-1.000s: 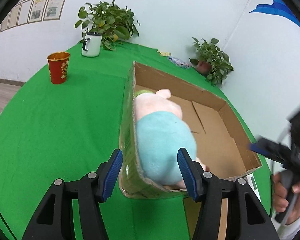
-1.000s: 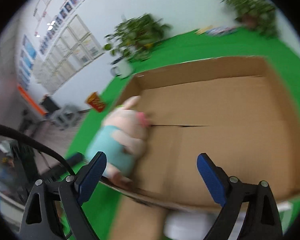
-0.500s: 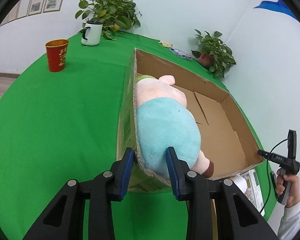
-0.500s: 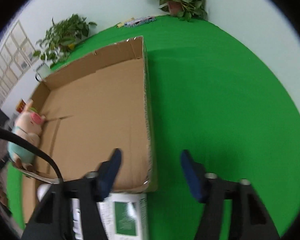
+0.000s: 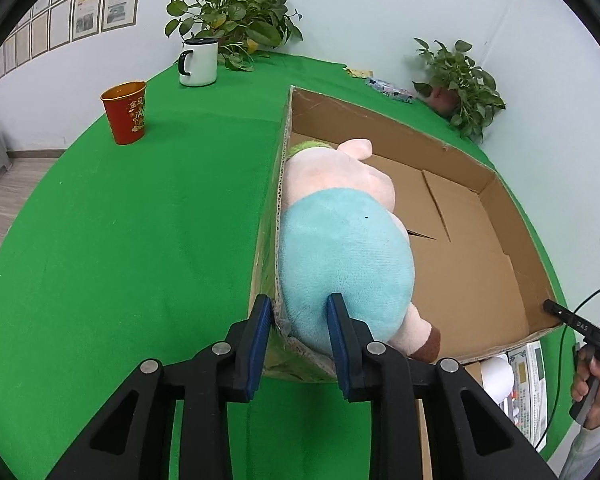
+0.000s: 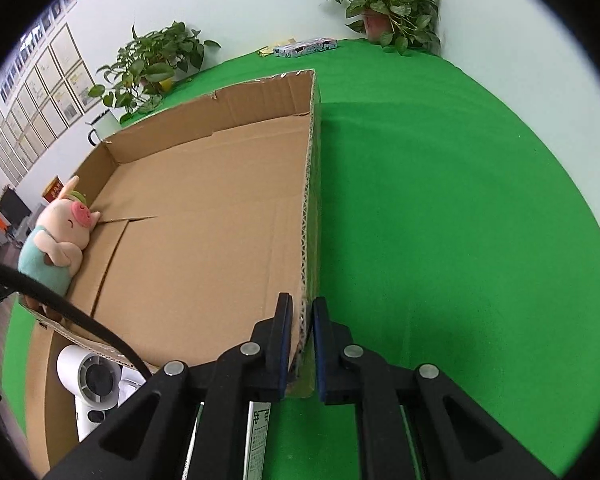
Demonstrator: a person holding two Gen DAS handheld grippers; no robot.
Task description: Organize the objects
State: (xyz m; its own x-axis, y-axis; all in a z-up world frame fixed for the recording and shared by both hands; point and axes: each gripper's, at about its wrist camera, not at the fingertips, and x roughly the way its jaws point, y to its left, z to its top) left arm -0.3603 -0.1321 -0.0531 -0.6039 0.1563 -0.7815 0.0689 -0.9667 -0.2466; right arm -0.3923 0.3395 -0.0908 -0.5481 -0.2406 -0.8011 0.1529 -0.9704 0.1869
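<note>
An open cardboard box [image 5: 460,160] lies on the green table. A plush pig [image 5: 340,248] in a light blue outfit lies inside against the box's left wall. My left gripper [image 5: 299,300] straddles that wall near the front corner. Its jaws are closing, one pad outside on the cardboard, the other dented into the plush's rear. In the right wrist view my right gripper [image 6: 302,300] is shut on the box's [image 6: 204,120] right wall near its front corner. There the plush pig [image 6: 52,248] shows at the far left side.
A red cup [image 5: 126,112] and a white mug [image 5: 198,62] stand at the back left, with potted plants [image 5: 236,20] along the wall. A white handheld device [image 6: 92,384] and a printed carton [image 5: 530,380] lie just before the box. A hand [image 5: 592,384] holds the right gripper.
The left jaws narrowed from wide apart onto the box's left wall and the plush. The right gripper swung from over the box's inside to its right wall and shut on it.
</note>
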